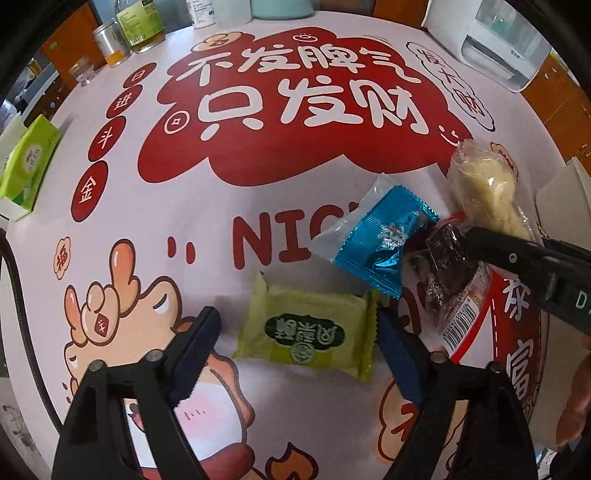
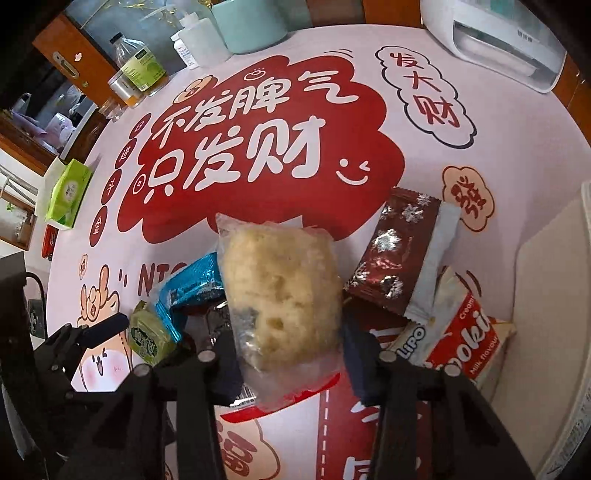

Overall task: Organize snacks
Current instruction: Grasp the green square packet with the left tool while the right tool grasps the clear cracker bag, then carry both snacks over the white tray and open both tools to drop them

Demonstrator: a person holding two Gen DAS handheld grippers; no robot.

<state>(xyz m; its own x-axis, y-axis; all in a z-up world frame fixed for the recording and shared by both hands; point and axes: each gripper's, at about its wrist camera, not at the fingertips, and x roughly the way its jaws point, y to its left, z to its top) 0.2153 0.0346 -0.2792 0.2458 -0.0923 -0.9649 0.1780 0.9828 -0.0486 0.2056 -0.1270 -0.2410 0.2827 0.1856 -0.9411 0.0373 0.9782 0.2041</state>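
A green snack packet [image 1: 308, 334] lies flat on the printed tablecloth between the fingers of my open left gripper [image 1: 297, 325]. A blue packet [image 1: 373, 245] lies just beyond it, partly over a dark packet with a barcode [image 1: 448, 280]. A clear-wrapped pale cake [image 2: 279, 295] sits between the fingers of my open right gripper [image 2: 286, 354], which straddles it without a visible squeeze. The cake also shows in the left wrist view [image 1: 484, 192], with the right gripper's finger in front of it. A brown snowflake packet [image 2: 399, 254] and a Lipo cookie packet [image 2: 458, 343] lie to the right.
A white box or tray [image 2: 554, 295] stands at the right table edge. A green tissue pack [image 1: 27, 166] lies at the left edge. Bottles and a can [image 1: 142, 26] stand at the back left, a white appliance [image 1: 506, 44] at the back right.
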